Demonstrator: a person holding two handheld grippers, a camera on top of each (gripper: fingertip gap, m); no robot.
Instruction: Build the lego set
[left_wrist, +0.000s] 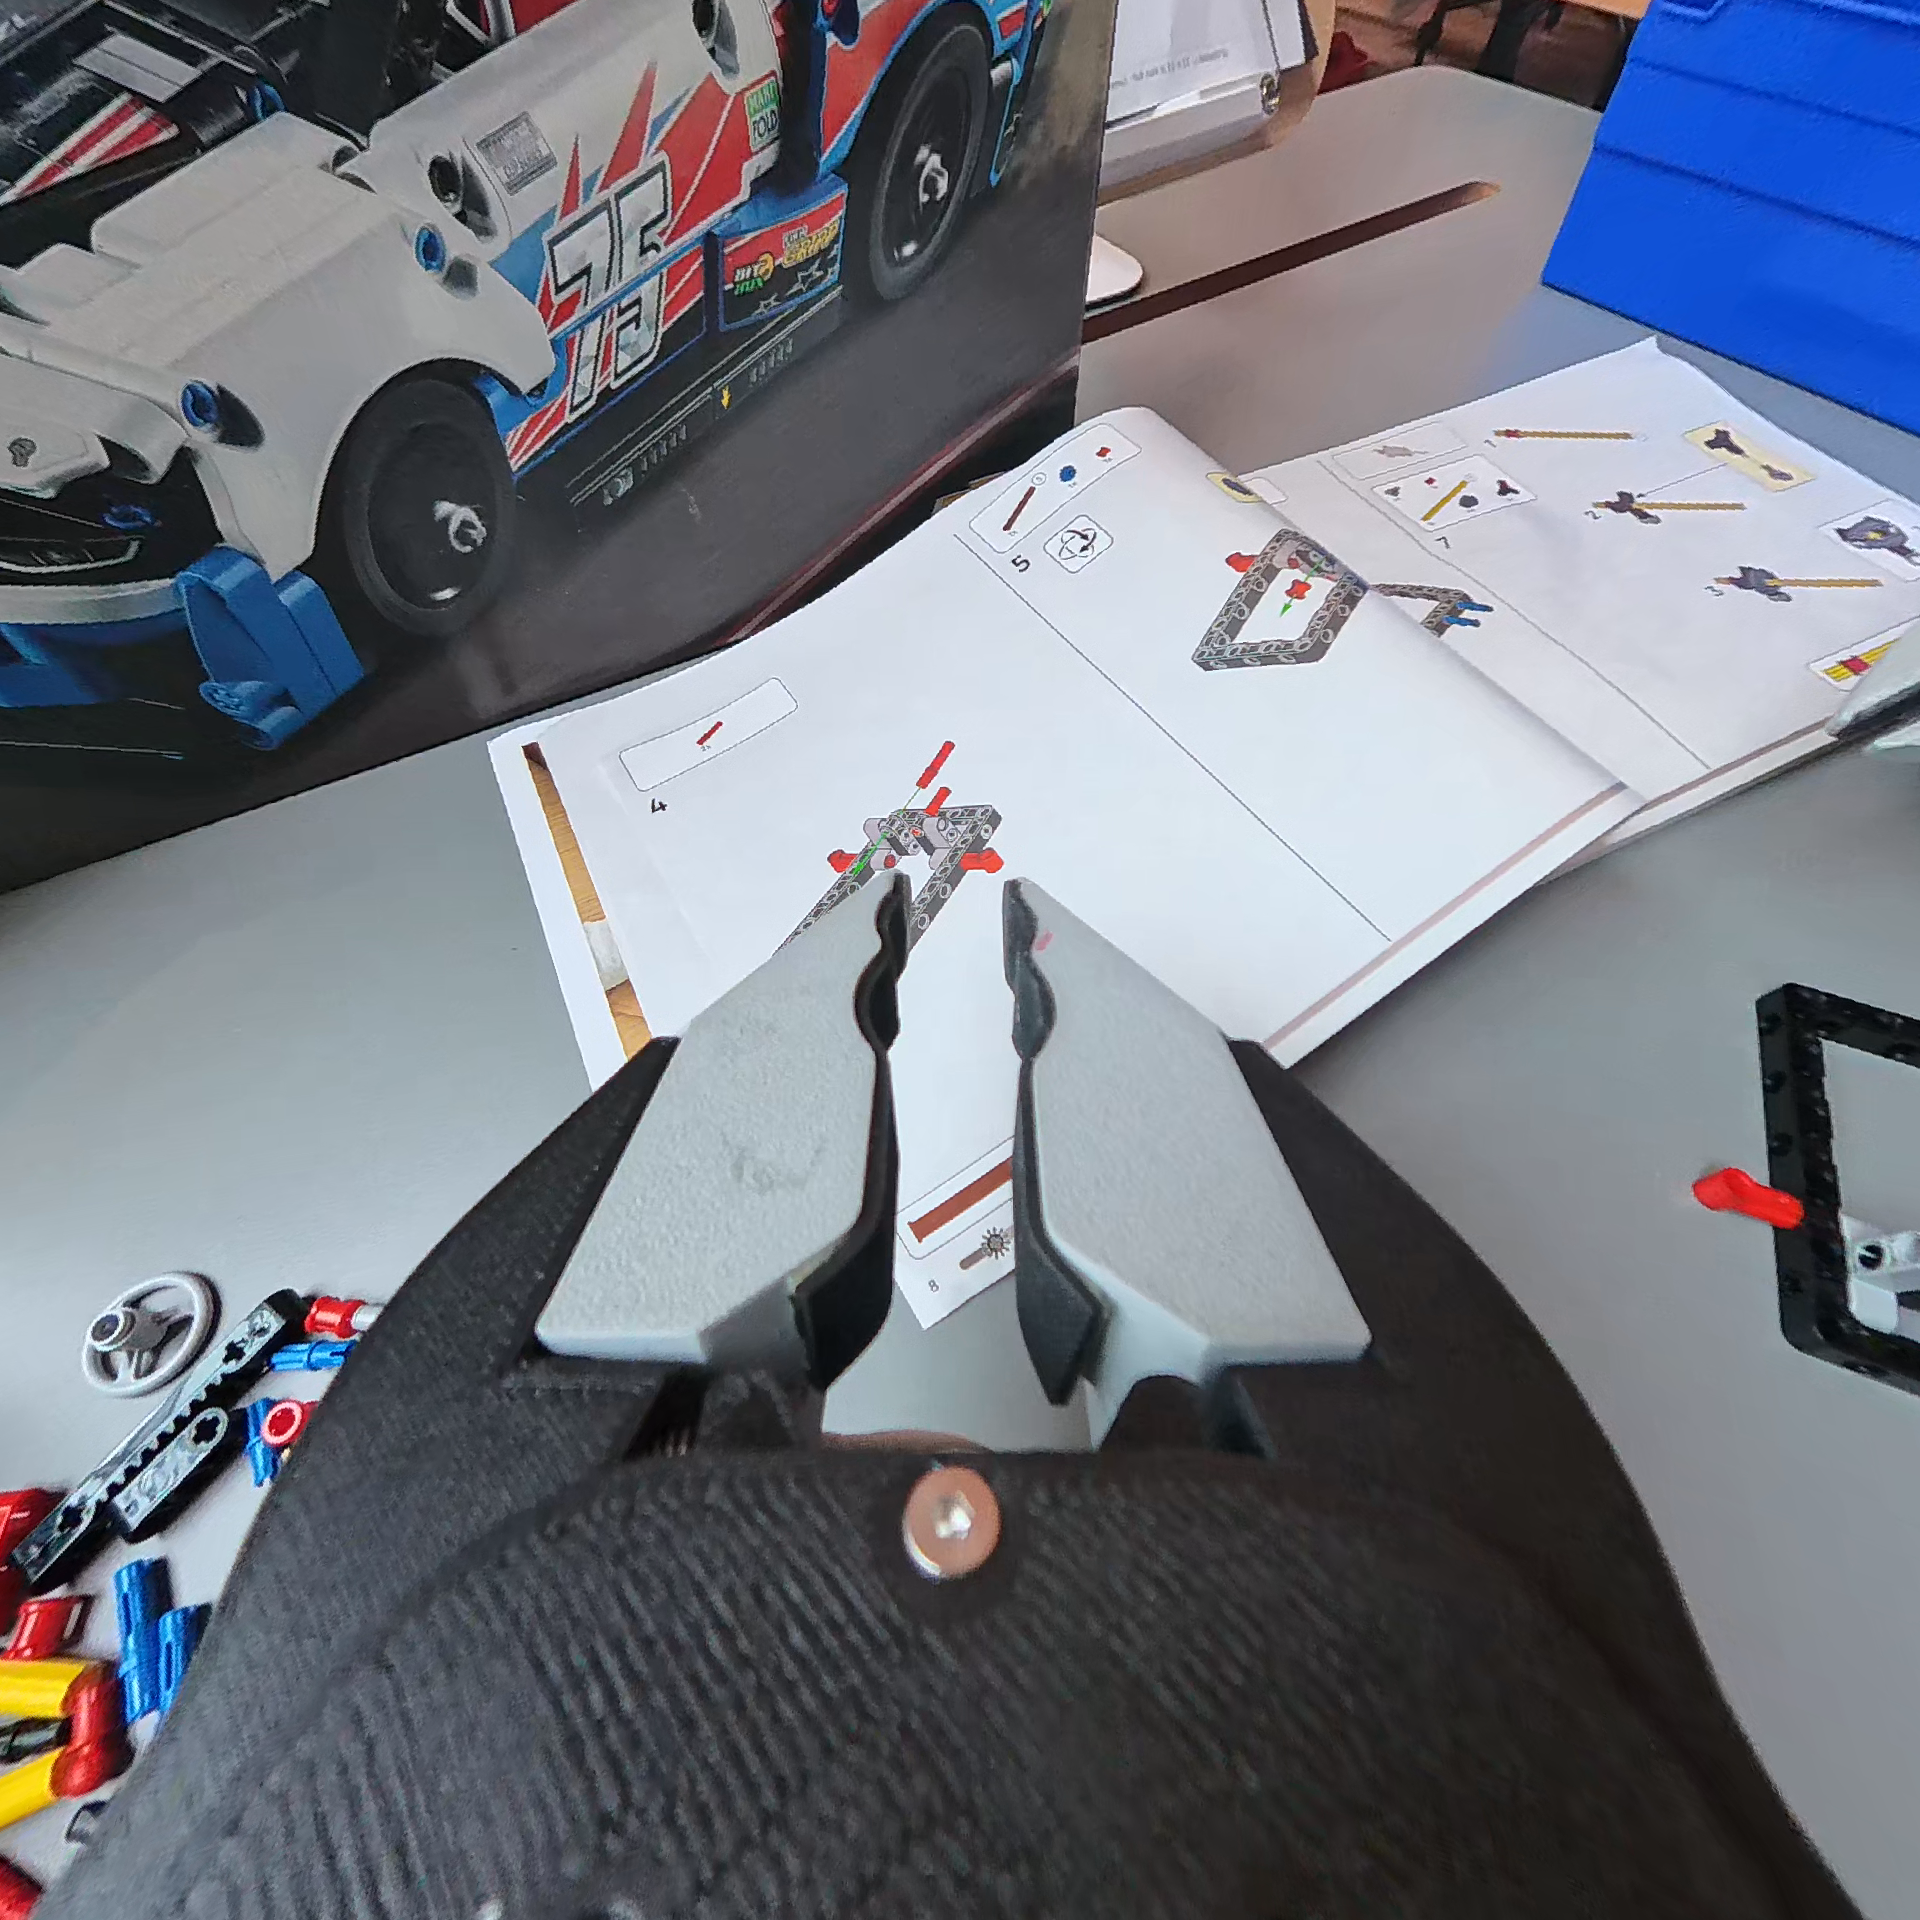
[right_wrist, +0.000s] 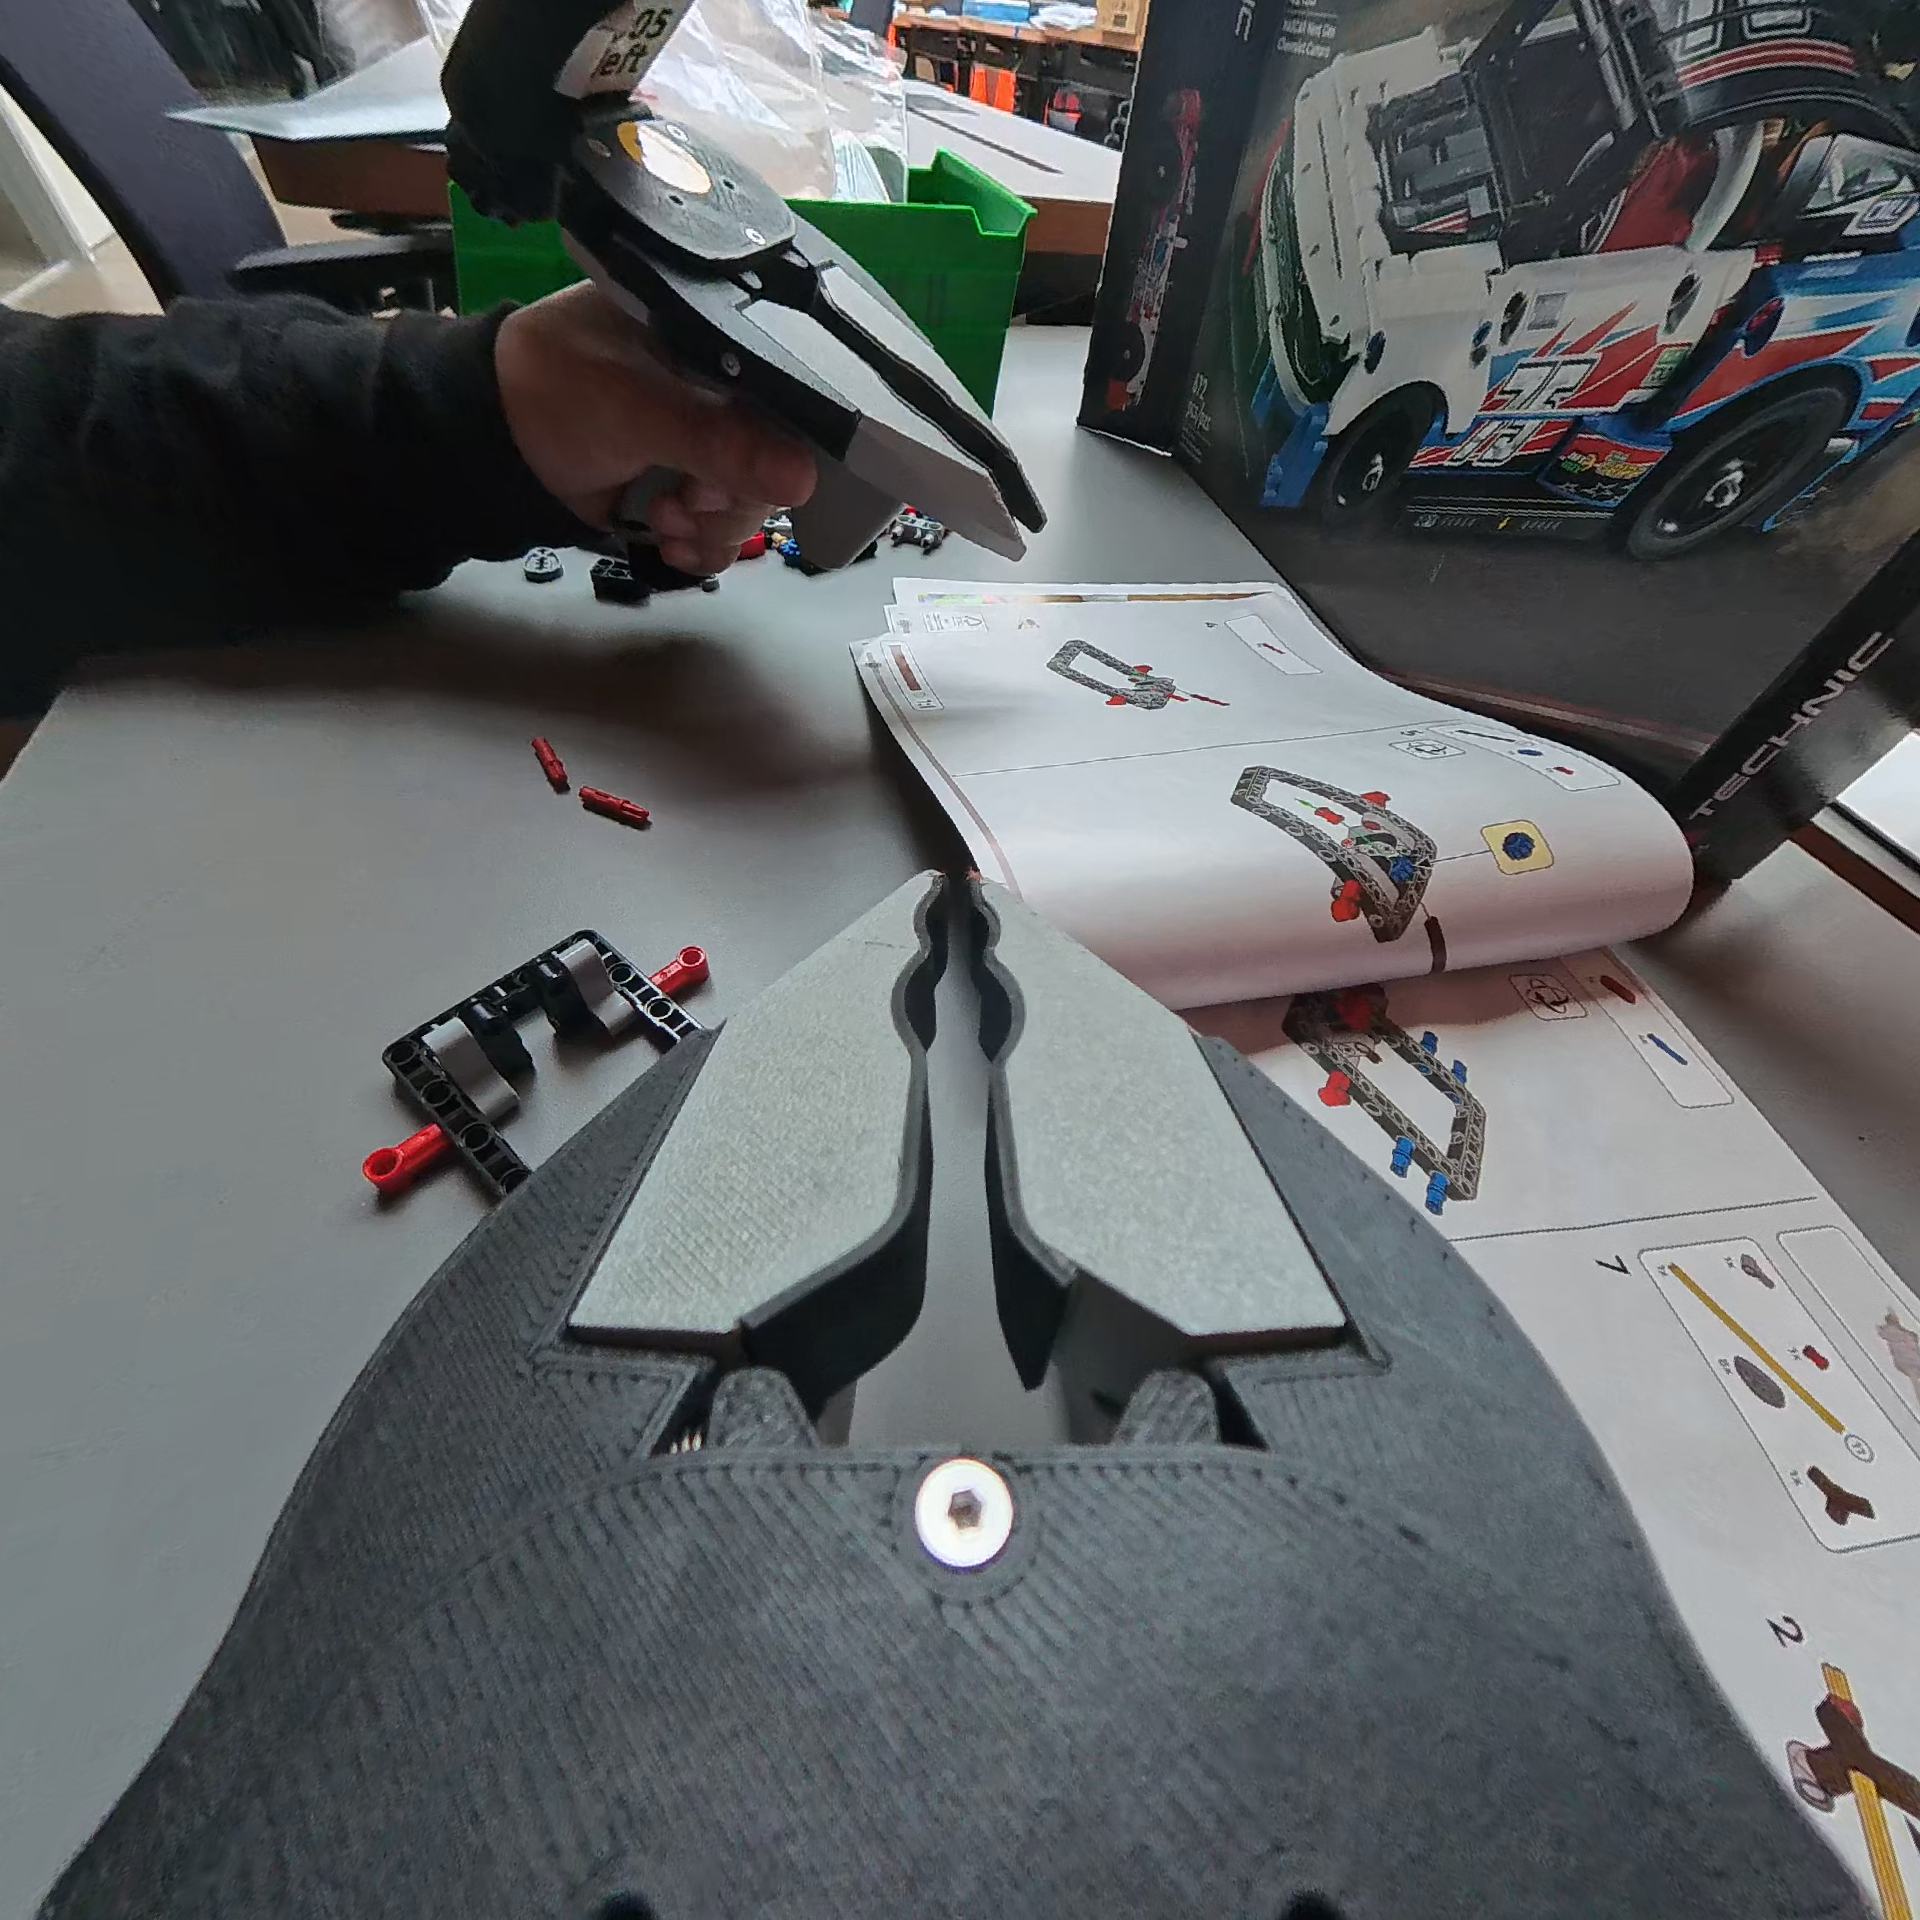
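The part-built frame (right_wrist: 540, 1049) lies flat on the grey table (right_wrist: 208, 987), just left of the right gripper (right_wrist: 958, 883) and partly hidden under its black housing. It is a black rectangle of studless beams pierced with round holes, matte and hard-edged, with two smooth light-grey connectors and glossy black ones seated across it. A red pin with a ring end (right_wrist: 400, 1162) juts from its near side, another (right_wrist: 681, 971) from its far corner. In the left wrist view the same frame (left_wrist: 1808, 1174) sits well right of the left gripper (left_wrist: 954, 888), cut by the picture's edge.

Two loose red pins (right_wrist: 587, 787) — short, ribbed rods — lie on the table beyond the frame, ahead and left of the right jaws. Those jaws stand almost closed with only a narrow slit between the tips, and grip nothing. The fingers are grey textured plastic with wavy black inner pads, set in a coarse, layered black shell.

The left jaws are spread, empty, hanging above the open instruction booklet (left_wrist: 1143, 748), whose glossy white pages curl at the fold. Left of and below them lies a heap of loose parts (left_wrist: 135, 1507): red, blue and yellow pins, black beams, a grey steering wheel (left_wrist: 151, 1330).

Beyond both grippers stands the cardboard set box (right_wrist: 1558, 343), printed with a race car. A hand (right_wrist: 644, 436) in a dark sleeve holds the left gripper — a green bin (right_wrist: 935, 260) sits behind it, a blue bin (left_wrist: 1766, 208) far right.
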